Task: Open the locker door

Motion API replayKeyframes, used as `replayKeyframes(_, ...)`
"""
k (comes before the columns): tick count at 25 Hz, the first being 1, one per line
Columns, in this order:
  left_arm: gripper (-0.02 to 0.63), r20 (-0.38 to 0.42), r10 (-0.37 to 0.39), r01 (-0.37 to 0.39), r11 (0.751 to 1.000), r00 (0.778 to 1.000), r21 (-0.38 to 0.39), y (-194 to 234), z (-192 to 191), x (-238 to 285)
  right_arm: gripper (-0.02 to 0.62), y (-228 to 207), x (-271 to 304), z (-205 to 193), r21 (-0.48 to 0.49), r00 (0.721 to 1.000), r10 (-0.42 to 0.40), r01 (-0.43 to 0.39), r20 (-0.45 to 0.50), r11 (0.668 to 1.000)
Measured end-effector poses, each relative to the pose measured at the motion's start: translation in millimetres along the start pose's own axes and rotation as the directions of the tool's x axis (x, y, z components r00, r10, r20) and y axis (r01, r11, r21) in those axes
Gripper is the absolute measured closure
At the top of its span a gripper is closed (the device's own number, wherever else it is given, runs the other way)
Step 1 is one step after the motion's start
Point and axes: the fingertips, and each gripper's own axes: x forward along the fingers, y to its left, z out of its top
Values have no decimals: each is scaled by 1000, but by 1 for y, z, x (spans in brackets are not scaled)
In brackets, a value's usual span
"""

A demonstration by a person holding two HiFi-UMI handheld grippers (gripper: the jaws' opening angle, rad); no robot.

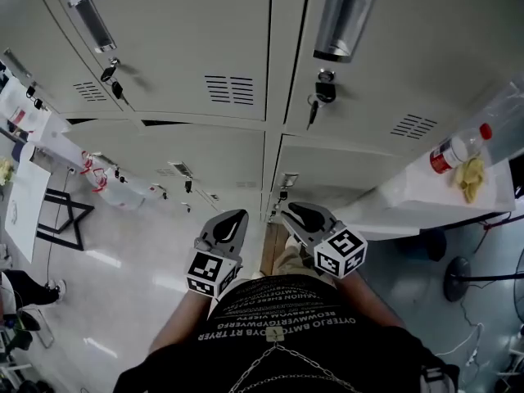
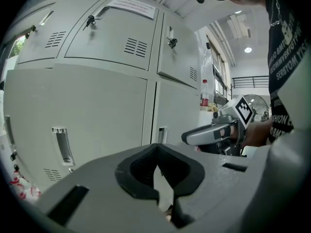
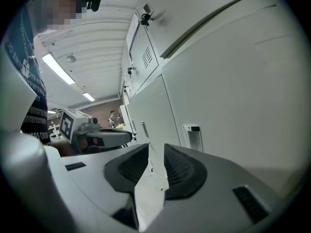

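Note:
A bank of grey lockers (image 1: 205, 47) fills the head view, and every door is closed. Keys hang in the upper locks (image 1: 321, 95). The lower doors (image 1: 205, 158) have recessed handles (image 1: 286, 180). Both grippers are held close to the person's torso, short of the lockers and touching nothing. My left gripper (image 1: 237, 216) (image 2: 155, 152) has its tips together with nothing between them. My right gripper (image 1: 293, 210) (image 3: 154, 152) stands a little open and empty, pointing at a lower door with a handle (image 3: 193, 136). Each gripper appears in the other's view, the right gripper (image 2: 214, 132) and the left gripper (image 3: 104, 137).
A white table (image 1: 409, 199) stands at the right against the lockers, with a red-capped bottle (image 1: 455, 150) and a yellow item (image 1: 471, 178) on it. A fan base (image 1: 463, 278) sits on the floor below. A folding stand (image 1: 65, 215) and a red-and-white bag (image 1: 102, 178) are at the left.

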Motion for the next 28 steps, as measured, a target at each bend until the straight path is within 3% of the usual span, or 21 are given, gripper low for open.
replayKeyframes(7,612,3,17,-17,1000,1000,8,7,16,24,495,-24,21,14,-22,1000,27,-27,-8,999)
replayKeyframes(15,612,-32,52,-52,999,998,2,15,6,35,426,-44,43,14,-21,999,3,-4,-45,1000)
replayKeyframes(23,612,-48,65,-66,998,997,-15,17,3,33,389,-58,58,15,-3,998,-35,35,-59,999)
replayKeyframes(28,612,-65,79,-81,996,995,-26,18,-5,21,387,-61,65,11,-16,993,-99,99,-61,995)
